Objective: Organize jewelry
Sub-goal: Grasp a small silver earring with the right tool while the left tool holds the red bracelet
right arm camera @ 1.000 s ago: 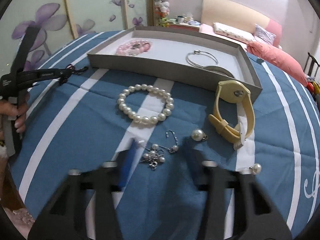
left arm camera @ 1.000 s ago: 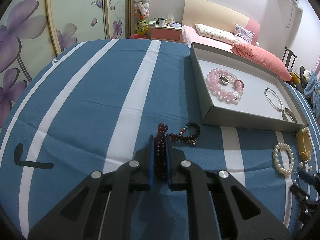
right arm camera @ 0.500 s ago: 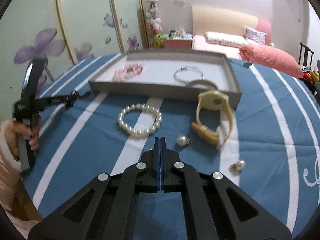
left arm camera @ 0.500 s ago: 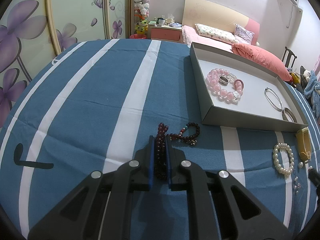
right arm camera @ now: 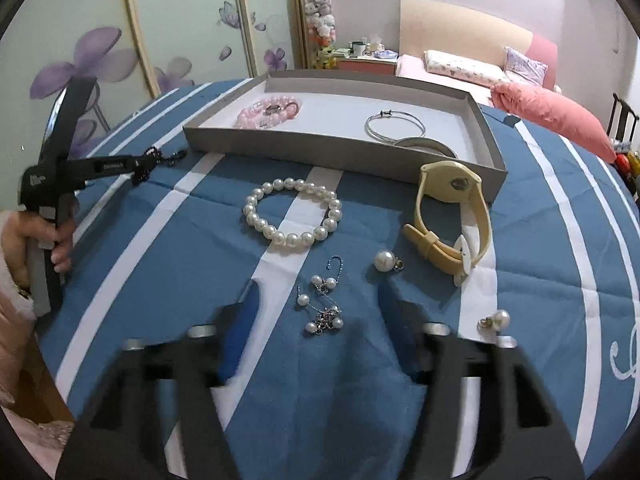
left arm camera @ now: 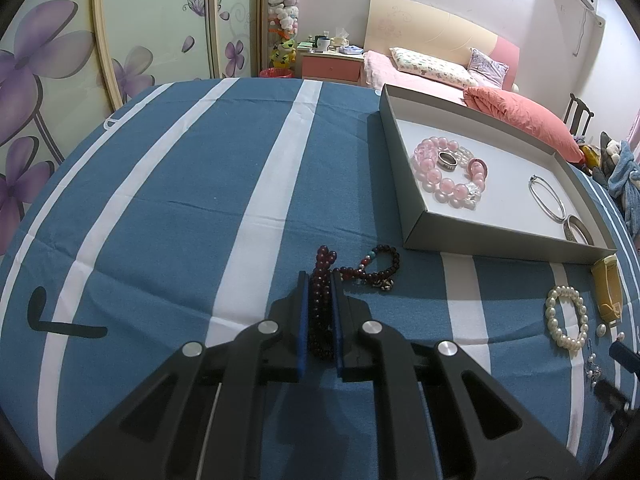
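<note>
My left gripper [left arm camera: 320,276] is shut on a dark red bead bracelet [left arm camera: 322,280] that lies on the blue striped cloth. A second dark bead bracelet [left arm camera: 378,268] trails to its right. My right gripper [right arm camera: 320,292] is open wide, its fingers on either side of a small pearl-and-chain earring cluster [right arm camera: 322,308]. Beyond it lie a white pearl bracelet [right arm camera: 294,216], a loose pearl earring [right arm camera: 384,261], another pearl earring [right arm camera: 496,319] and a cream watch [right arm camera: 456,216]. The grey tray [right arm camera: 340,148] holds a pink bead bracelet [left arm camera: 448,176], a ring [left arm camera: 447,160] and silver bangles [right arm camera: 394,126].
The table is covered with a blue cloth with white stripes [left arm camera: 180,180]. The left gripper and the hand holding it show at the left of the right wrist view [right arm camera: 52,184]. A bed with pink pillows [left arm camera: 520,112] and a wardrobe with flower doors [left arm camera: 60,60] stand behind.
My right gripper was open, shut and pulled back half a second ago, and is now open again, low around the earring cluster. My left gripper has stayed still, shut on the red bracelet.
</note>
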